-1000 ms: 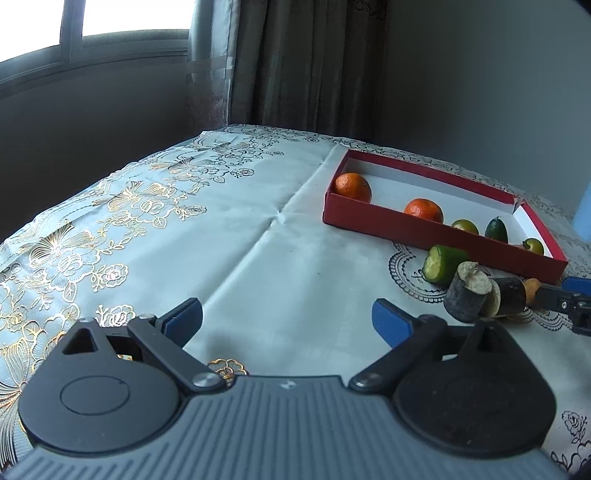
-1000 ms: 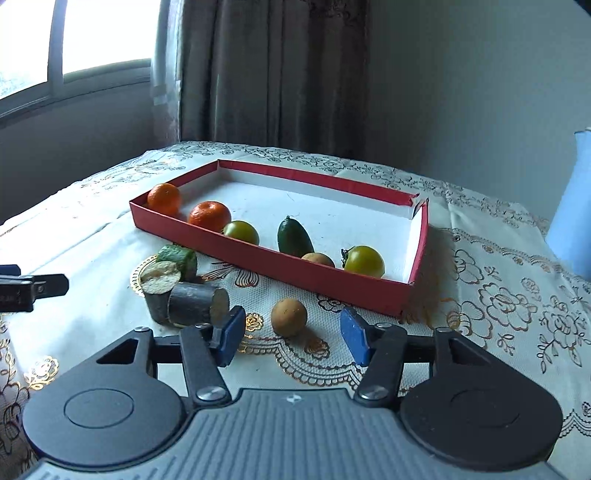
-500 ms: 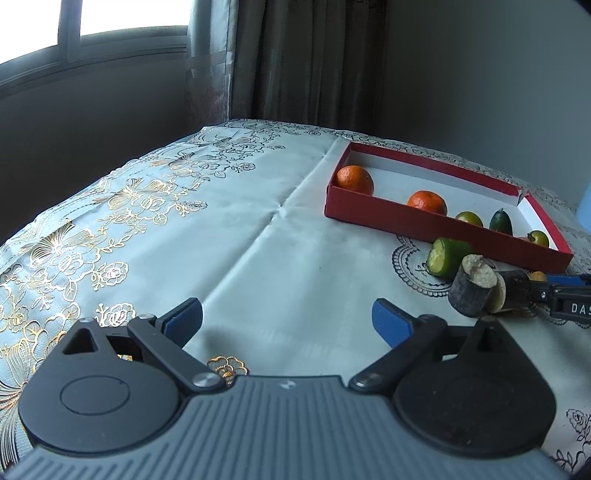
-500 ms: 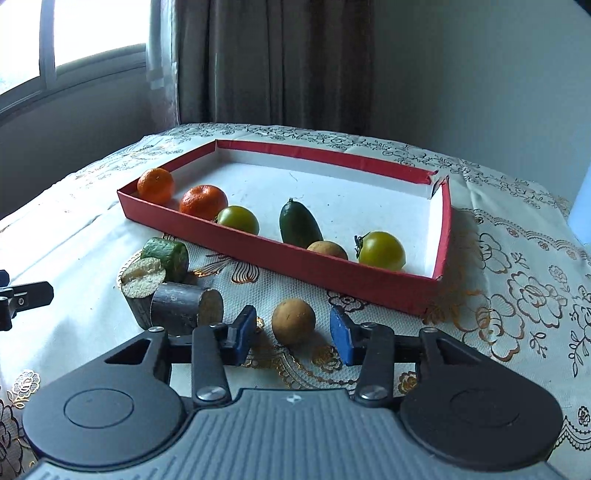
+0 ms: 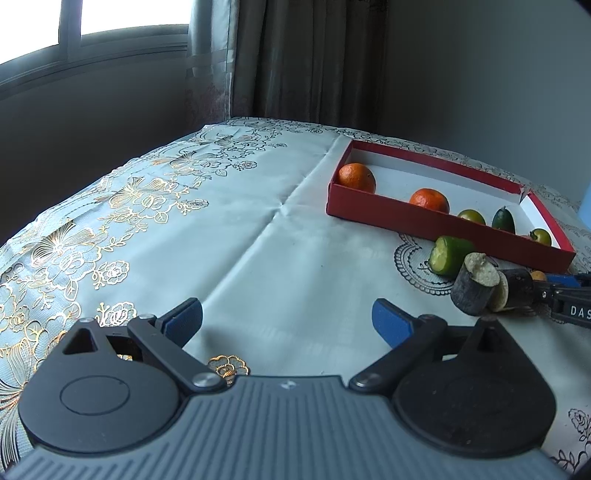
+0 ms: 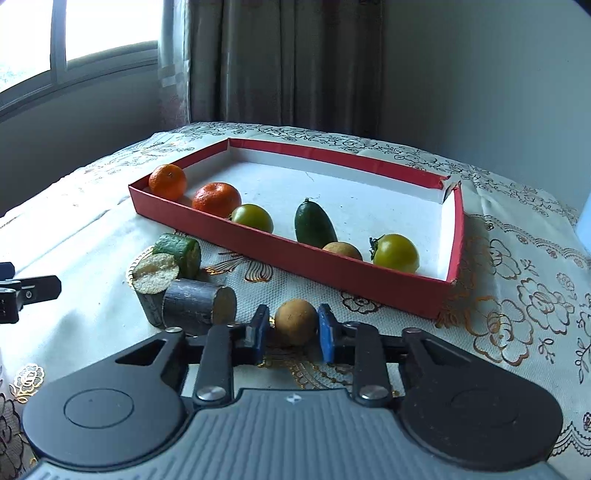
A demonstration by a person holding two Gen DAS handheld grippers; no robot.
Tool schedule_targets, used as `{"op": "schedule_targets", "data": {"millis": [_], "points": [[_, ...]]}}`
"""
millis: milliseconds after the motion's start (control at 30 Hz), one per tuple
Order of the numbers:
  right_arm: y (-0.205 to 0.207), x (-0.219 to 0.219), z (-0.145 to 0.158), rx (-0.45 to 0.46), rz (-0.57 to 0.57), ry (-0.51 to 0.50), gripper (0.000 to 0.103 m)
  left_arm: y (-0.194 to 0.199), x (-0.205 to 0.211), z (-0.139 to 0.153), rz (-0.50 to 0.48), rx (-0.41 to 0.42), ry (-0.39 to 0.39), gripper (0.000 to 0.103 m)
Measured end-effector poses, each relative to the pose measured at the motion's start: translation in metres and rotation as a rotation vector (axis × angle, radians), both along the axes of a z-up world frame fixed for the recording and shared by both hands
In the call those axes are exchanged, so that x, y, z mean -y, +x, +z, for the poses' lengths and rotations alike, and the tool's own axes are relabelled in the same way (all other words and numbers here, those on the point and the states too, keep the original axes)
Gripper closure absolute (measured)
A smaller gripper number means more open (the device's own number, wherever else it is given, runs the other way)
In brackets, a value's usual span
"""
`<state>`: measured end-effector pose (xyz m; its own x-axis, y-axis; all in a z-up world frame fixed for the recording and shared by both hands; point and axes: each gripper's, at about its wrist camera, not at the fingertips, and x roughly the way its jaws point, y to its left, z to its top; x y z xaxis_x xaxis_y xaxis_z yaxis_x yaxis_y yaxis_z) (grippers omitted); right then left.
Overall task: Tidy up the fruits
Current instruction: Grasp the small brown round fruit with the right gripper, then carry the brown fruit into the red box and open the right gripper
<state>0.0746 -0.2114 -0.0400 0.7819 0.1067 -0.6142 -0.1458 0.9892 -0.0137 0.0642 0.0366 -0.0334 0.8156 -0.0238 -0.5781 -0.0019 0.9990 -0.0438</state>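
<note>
A red tray (image 6: 295,263) with a white floor holds two oranges (image 6: 216,198), two green tomatoes (image 6: 396,253), a dark green fruit (image 6: 314,228) and a brown round fruit (image 6: 342,251). My right gripper (image 6: 293,328) is shut on a second brown round fruit (image 6: 295,322) on the cloth just in front of the tray. Left of it lie two dark cane pieces (image 6: 197,304) and a green cut piece (image 6: 181,253). My left gripper (image 5: 288,319) is open and empty over bare cloth, left of these pieces (image 5: 476,284).
The table wears a pale cloth (image 5: 258,240) with gold flower embroidery. A curtain (image 6: 280,62) and a window (image 5: 122,18) stand behind the far edge. A blue object (image 6: 585,221) shows at the right edge.
My right gripper moved forward around the brown round fruit and its jaws closed on it. My left gripper stayed open and hardly moved.
</note>
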Motion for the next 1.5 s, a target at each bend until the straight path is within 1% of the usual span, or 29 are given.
{"op": "schedule_targets", "data": {"millis": [67,433,600,900,1033,1233,1400,1500], "points": [[0.0,0.0,0.0,0.001,-0.002,-0.001,0.079,0.0,0.0,0.0,0.001,-0.001,0.001,0.005],[0.0,0.002,0.0,-0.001,-0.007,0.016,0.079,0.002,0.0,-0.002,0.005,-0.012,0.008,0.005],[-0.001,-0.001,0.0,0.007,-0.007,-0.005,0.079,0.002,0.0,-0.002,0.011,-0.017,0.012,0.005],[-0.001,0.002,0.0,0.009,-0.01,0.003,0.079,0.003,0.004,-0.005,0.016,-0.037,0.052,0.005],[-0.003,0.005,0.002,0.021,-0.023,0.028,0.08,0.005,0.006,-0.006,0.017,-0.045,0.072,0.005],[-0.012,0.013,0.017,0.057,-0.011,0.062,0.08,0.005,0.008,-0.006,0.017,-0.05,0.084,0.005],[-0.015,0.028,0.041,0.105,-0.019,0.068,0.079,0.006,0.009,-0.007,0.016,-0.051,0.091,0.005],[-0.008,0.039,0.058,0.133,-0.038,0.051,0.079,0.005,0.009,-0.007,0.015,-0.051,0.089,0.005]]}}
